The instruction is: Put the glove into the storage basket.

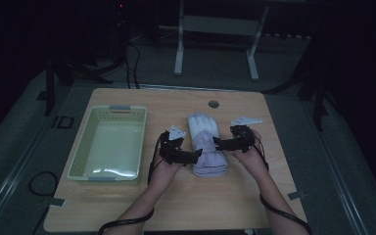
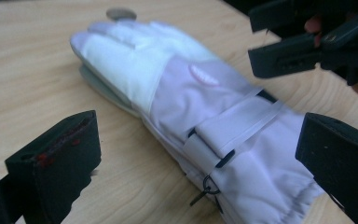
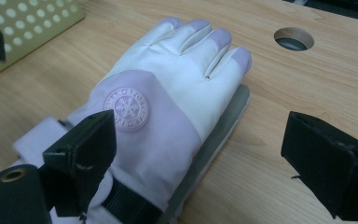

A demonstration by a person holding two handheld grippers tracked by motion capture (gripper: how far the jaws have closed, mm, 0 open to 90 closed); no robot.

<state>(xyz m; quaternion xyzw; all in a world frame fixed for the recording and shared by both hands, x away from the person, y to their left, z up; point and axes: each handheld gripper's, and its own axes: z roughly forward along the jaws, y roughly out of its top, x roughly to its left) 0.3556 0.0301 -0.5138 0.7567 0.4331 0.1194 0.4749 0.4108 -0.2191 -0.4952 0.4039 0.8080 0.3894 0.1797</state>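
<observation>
High view: glove (image 1: 204,142) lies flat mid-table, fingers pointing away from the person, cuff toward them. Left gripper (image 1: 194,155) sits at its cuff side, right gripper (image 1: 216,143) at the opposite side, both tips at the glove. Green basket (image 1: 108,143) stands left of the left hand, nothing visible in it. Cable hole (image 1: 213,104) is just beyond the fingertips. Bare table (image 1: 176,205) lies near the front edge.

Left gripper view: jaws wide apart, gripping nothing; cuff with strap (image 2: 235,128) lies between them. Right gripper shows top right, close over the glove.

Right gripper view: jaws spread wide, holding nothing, straddling the glove's back with its round emblem (image 3: 126,107). Basket corner top left, clear of the glove.
</observation>
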